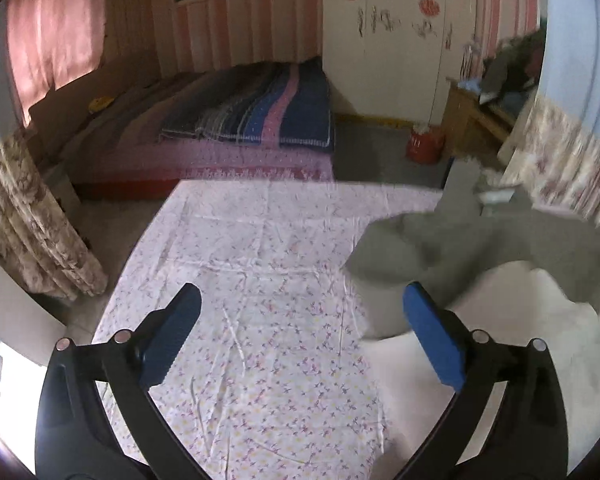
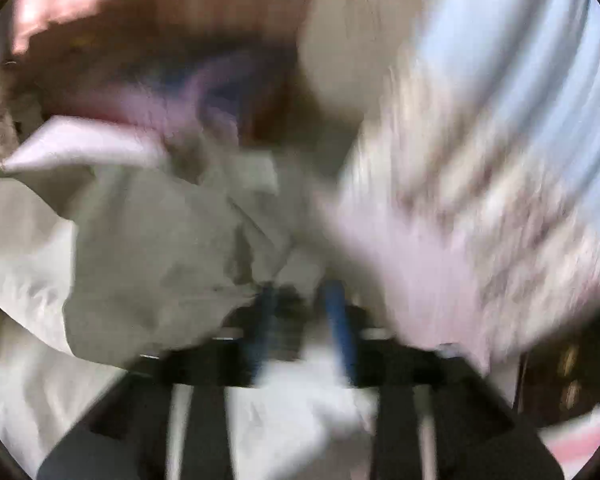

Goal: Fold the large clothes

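Observation:
A large grey and white garment (image 1: 476,252) lies bunched on the right side of a floral sheet (image 1: 260,280). My left gripper (image 1: 300,320) is open and empty above the sheet, its right finger close to the garment's edge. In the blurred right wrist view my right gripper (image 2: 300,308) has its blue fingers (image 2: 340,320) close together with pale fabric of the garment (image 2: 140,240) bunched between them and spreading up and to the left.
A bed (image 1: 228,128) with a striped blanket stands beyond the sheet. A floral curtain (image 1: 32,232) hangs at the left. A red bucket (image 1: 424,144) and a wooden cabinet (image 1: 476,120) stand at the back right by a white wardrobe (image 1: 396,40).

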